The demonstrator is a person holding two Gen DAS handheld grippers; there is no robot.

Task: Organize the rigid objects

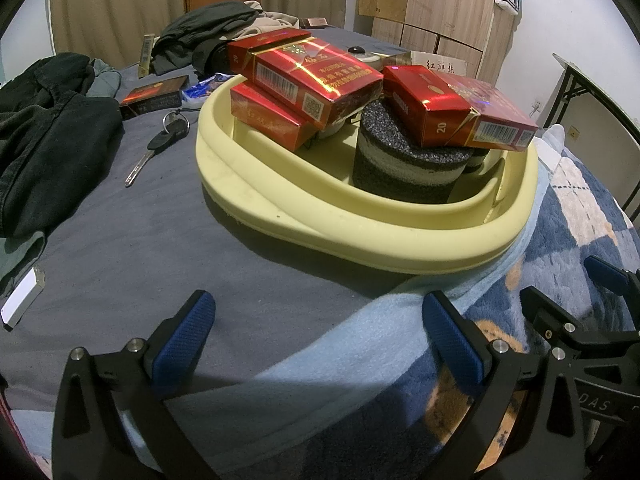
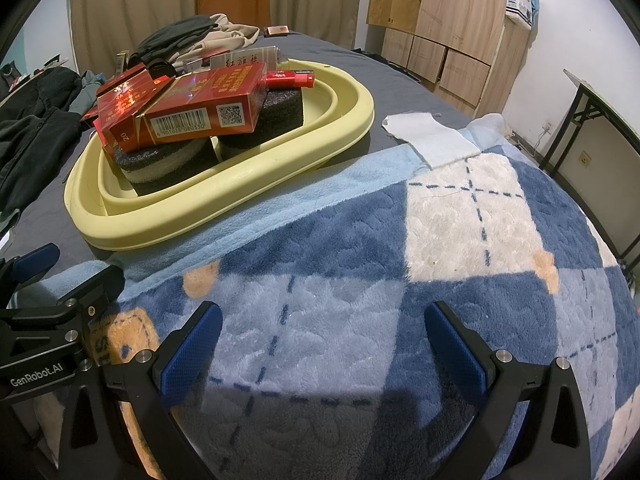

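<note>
The bed [image 1: 160, 240], under a grey sheet, carries everything; a checked blue-and-white fleece blanket [image 2: 400, 240] covers its near corner. On the sheet, its near rim touching the blanket's pale-blue border, sits the oval pale-yellow plastic basin [image 1: 360, 240], the landmark here.

Inside the basin stand dark grey-and-white striped foam cylinders [image 1: 408, 172] with red cardboard cigarette packs [image 1: 312, 76] stacked and tilted on top of them. One pack shows a barcode, a QR code and the numeral 20; the Chinese print is too small to read surely. A red lighter-like stick [image 2: 292, 79] lies at the basin's far rim.

Left of the basin on the sheet lie a dark cigarette pack [image 1: 154, 98] and a black-headed metal key [image 1: 154, 150], its blade pointing toward the camera.

Both claws hover short of the basin. The left claw [image 1: 316, 336] is spread wide and empty, over the sheet; the right claw [image 2: 324, 344], also spread and empty, hangs over the blanket. "GenRobot.AI" is printed on the left tool.

The loose pack and key lie ahead-left of the left claw, so that hand seems nearer.
</note>
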